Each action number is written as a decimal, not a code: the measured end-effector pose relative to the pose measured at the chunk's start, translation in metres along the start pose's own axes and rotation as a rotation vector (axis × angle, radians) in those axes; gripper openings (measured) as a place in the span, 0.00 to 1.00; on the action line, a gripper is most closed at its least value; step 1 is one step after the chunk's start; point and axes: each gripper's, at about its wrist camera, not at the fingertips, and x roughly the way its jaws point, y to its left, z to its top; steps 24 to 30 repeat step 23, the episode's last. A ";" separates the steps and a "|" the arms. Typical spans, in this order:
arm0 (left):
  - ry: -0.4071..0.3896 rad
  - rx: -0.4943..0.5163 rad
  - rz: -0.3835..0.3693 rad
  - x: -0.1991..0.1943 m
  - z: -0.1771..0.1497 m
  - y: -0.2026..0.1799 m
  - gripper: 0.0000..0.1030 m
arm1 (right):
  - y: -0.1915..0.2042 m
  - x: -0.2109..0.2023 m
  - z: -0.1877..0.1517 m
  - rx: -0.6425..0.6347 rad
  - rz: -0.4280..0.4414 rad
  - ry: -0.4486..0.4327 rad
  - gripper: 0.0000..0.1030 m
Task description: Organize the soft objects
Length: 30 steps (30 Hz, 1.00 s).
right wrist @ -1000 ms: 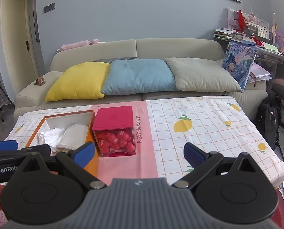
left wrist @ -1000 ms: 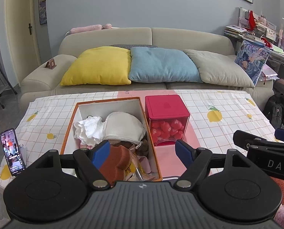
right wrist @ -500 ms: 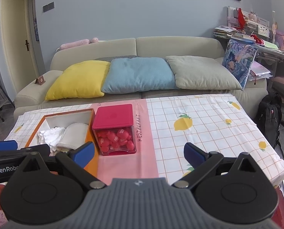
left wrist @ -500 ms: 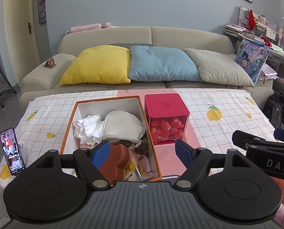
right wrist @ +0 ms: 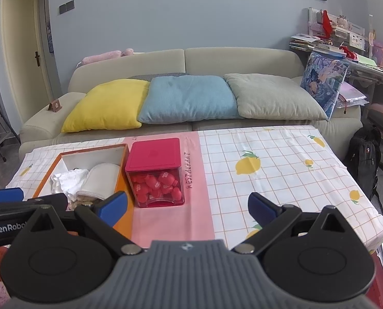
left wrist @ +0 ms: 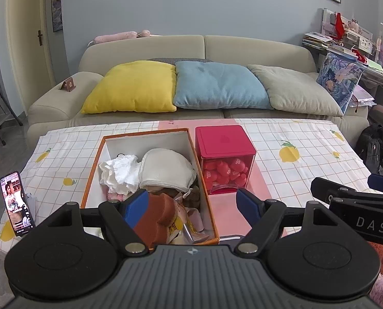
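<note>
Both tools stand with their jaws wide and nothing between the blue pads. The left tool [left wrist: 192, 204] hangs over the near end of the orange box [left wrist: 96, 164], and the right tool [right wrist: 188, 206] hangs over the pink strip of the desk [right wrist: 281, 170], to the right of the box.

Soft things fill the orange box. At its far end lies a crumpled white cloth [left wrist: 119, 172], and just beside it, on the right, a cream padded piece [left wrist: 165, 170]. Nearer to the camera a brown plush item [left wrist: 158, 216] lies in the box, partly behind the left pad of the left tool.

Touching the right wall of the box stands a clear container with a red lid [left wrist: 223, 141]; small red pieces [left wrist: 224, 171] are inside it. Left of the box, at the desk's edge, a phone [left wrist: 16, 204] stands upright with its screen lit. Beyond the far end of the box is a sofa [left wrist: 255, 49] with a yellow, a blue and a grey cushion.
</note>
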 end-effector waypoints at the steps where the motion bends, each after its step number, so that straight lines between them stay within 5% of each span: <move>1: -0.001 0.001 -0.002 0.000 0.000 0.000 0.88 | 0.000 0.000 0.000 -0.001 0.001 0.001 0.95; 30: 0.003 -0.005 -0.002 -0.001 0.004 0.002 0.88 | 0.001 0.004 0.000 -0.005 0.002 0.018 0.95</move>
